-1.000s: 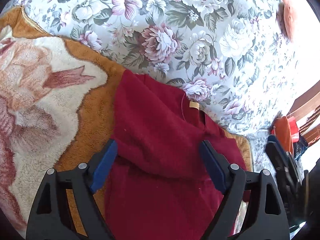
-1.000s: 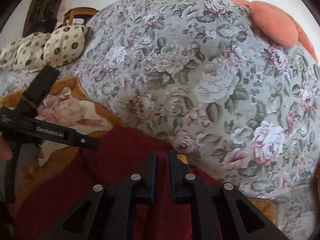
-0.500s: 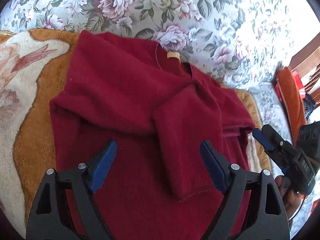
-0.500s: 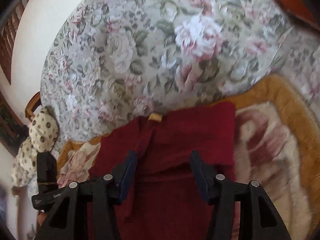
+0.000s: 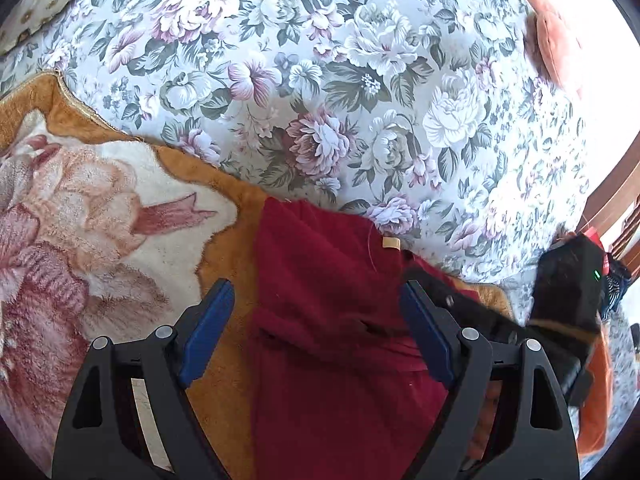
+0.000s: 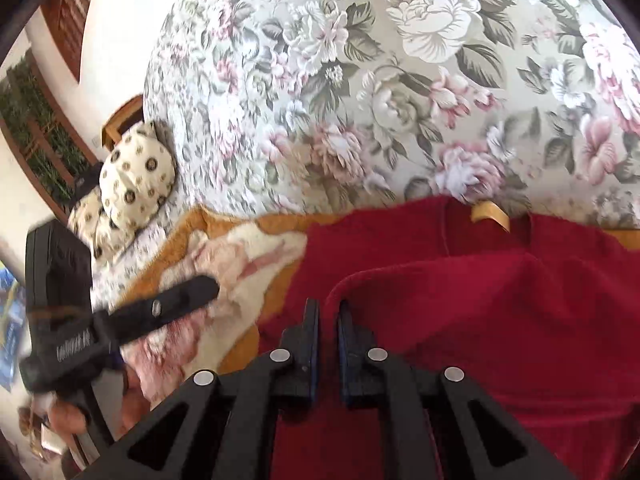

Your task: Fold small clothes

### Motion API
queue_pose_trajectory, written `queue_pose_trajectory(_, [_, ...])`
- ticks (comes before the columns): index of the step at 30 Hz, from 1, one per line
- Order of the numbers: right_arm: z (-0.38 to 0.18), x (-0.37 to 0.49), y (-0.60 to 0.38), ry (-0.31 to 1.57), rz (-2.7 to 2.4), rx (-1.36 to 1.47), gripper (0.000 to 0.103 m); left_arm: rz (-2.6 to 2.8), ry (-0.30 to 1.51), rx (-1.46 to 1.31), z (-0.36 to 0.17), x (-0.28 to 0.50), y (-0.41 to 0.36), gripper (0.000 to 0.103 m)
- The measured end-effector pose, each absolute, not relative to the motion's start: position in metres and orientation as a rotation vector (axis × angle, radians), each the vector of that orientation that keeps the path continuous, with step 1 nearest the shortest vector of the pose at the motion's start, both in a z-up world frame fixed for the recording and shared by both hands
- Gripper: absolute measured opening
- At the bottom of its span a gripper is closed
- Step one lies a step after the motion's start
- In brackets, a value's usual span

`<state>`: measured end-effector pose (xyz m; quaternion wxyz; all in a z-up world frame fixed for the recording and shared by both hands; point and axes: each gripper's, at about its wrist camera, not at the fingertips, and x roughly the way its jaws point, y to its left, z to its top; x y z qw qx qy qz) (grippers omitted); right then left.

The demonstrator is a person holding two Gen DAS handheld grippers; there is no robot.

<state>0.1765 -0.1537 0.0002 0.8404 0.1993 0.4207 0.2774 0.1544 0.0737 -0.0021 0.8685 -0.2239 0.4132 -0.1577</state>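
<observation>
A dark red sweater (image 5: 332, 320) with a tan neck label (image 5: 391, 243) lies partly folded on an orange and cream fleece blanket (image 5: 100, 216). My left gripper (image 5: 316, 320) is open above the sweater's folded left side, its blue pads (image 5: 206, 332) wide apart. In the right wrist view the sweater (image 6: 500, 300) fills the lower right. My right gripper (image 6: 328, 320) is shut on a raised fold of the red sweater near its left edge. The left gripper also shows in the right wrist view (image 6: 160, 312), blurred.
A floral bedspread (image 5: 360, 100) covers the bed beyond the blanket. A spotted cream pillow (image 6: 136, 176) lies at the left, an orange cushion (image 5: 552, 44) at the far right. The right gripper's black body (image 5: 568, 292) stands beside the sweater. Wooden furniture (image 5: 616, 200) borders the bed.
My right gripper was open half a second ago and has closed on a fold of the sweater. My left gripper stayed open and moved closer over the sweater's left side.
</observation>
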Motion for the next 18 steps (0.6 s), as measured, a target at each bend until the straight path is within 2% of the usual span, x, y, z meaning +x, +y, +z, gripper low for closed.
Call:
queue_pose_trajectory(1, [-0.005, 0.191, -0.152, 0.924, 0.585, 0.491, 0.037, -0.322, 0.877, -0.473, -0.004, 0.157, 0.076, 0.086])
queue_pose_trajectory(2, [-0.008, 0.200, -0.153, 0.955, 0.565, 0.540, 0.042, -0.315, 0.897, -0.474, -0.008, 0.161, 0.075, 0.086])
queue_pose_trajectory(5, [0.010, 0.191, -0.172, 0.898, 0.555, 0.562, 0.042, -0.310, 0.939, -0.466, -0.018, 0.171, 0.067, 0.086])
queue_pose_trajectory(11, [0.038, 0.119, -0.237, 0.848, 0.374, 0.248, 0.042, -0.221, 0.977, -0.412, -0.040, 0.187, 0.059, 0.086])
queue_pose_trajectory(14, [0.026, 0.093, -0.281, 0.851, 0.307, 0.330, 0.042, -0.225, 1.027, -0.462, -0.054, 0.200, 0.060, 0.086])
queue_pose_trajectory(18, [-0.006, 0.080, -0.317, 0.882, 0.280, 0.538, 0.042, -0.241, 0.993, -0.469, -0.050, 0.223, 0.059, 0.086])
